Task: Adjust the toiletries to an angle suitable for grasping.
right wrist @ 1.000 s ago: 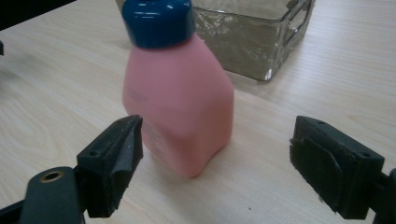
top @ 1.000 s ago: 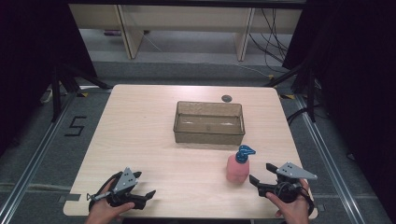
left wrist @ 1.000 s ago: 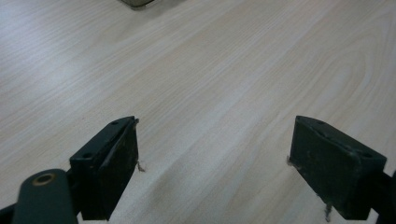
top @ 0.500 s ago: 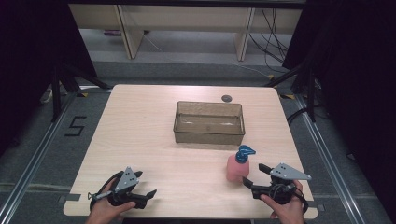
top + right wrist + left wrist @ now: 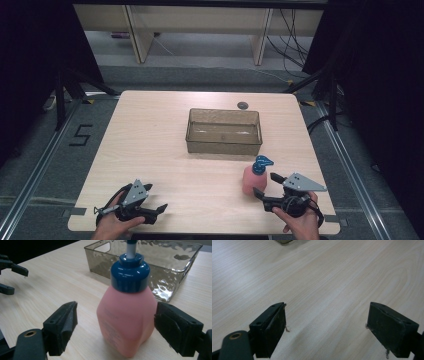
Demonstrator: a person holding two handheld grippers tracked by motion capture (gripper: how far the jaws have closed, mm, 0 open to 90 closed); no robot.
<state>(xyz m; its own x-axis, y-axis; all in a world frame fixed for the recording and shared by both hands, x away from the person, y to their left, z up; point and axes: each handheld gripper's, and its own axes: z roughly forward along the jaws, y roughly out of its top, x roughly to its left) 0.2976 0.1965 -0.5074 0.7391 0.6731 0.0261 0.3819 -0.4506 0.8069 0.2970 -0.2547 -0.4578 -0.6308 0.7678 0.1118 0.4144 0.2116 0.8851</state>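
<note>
- I see a pale wooden table (image 5: 165, 150) with a clear smoke-tinted plastic bin (image 5: 223, 131) standing open-topped on it, which I take as my landmark.
- A pink plastic pump bottle with a dark blue collar and pump head (image 5: 253, 176) stands upright on the table, just in front of the bin's near right corner and apart from it.
- My right gripper (image 5: 265, 184) sits at the bottle's right, on the near side of the bin, its jaws spread wide. In the right gripper view the bottle (image 5: 126, 320) stands between the two black pads (image 5: 65, 322), with a gap on each side, touching neither.
- My left gripper (image 5: 161, 207) rests low at the near edge of the table, well to the left of the bin and far from the bottle. Its jaws are spread apart over bare wood, with nothing between them.
- A small dark round disc (image 5: 243, 105) lies on the table just behind the bin's far right corner.
</note>
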